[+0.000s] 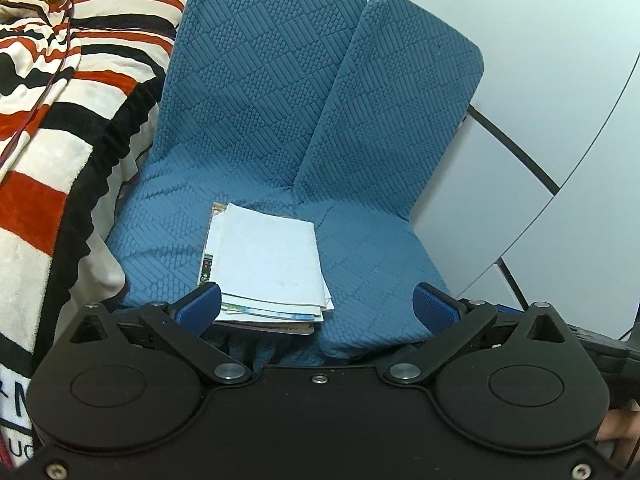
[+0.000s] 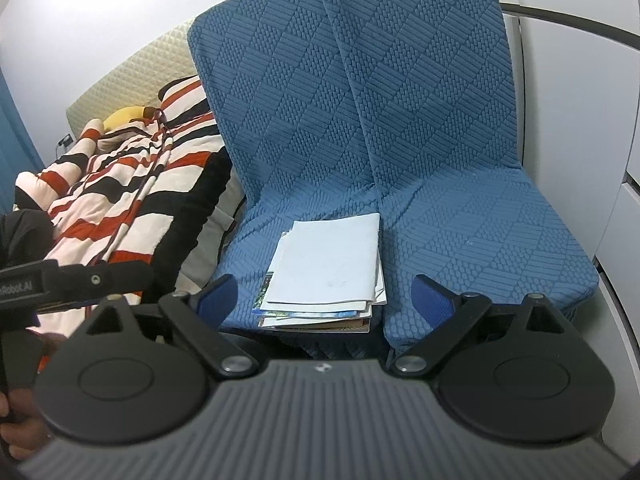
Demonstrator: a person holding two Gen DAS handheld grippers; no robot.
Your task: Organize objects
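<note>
A stack of booklets and papers (image 1: 266, 264), white sheet on top, lies on the front of the left blue seat (image 1: 160, 216); in the right wrist view the same stack (image 2: 328, 272) sits near the seat's front edge. My left gripper (image 1: 316, 304) stands open just in front of the stack, blue pads wide apart and off the paper. My right gripper (image 2: 324, 296) is open too, its blue pads on either side of the stack's near edge without pressing on it. The left gripper's black body (image 2: 72, 276) shows at the left of the right wrist view.
Two blue quilted chairs stand side by side; the right seat (image 2: 492, 240) holds nothing. A red, black and white striped blanket (image 1: 48, 128) covers the bed at left, with a yellow plush (image 2: 128, 114) near the headboard. White cabinet doors (image 1: 560, 80) stand behind and to the right.
</note>
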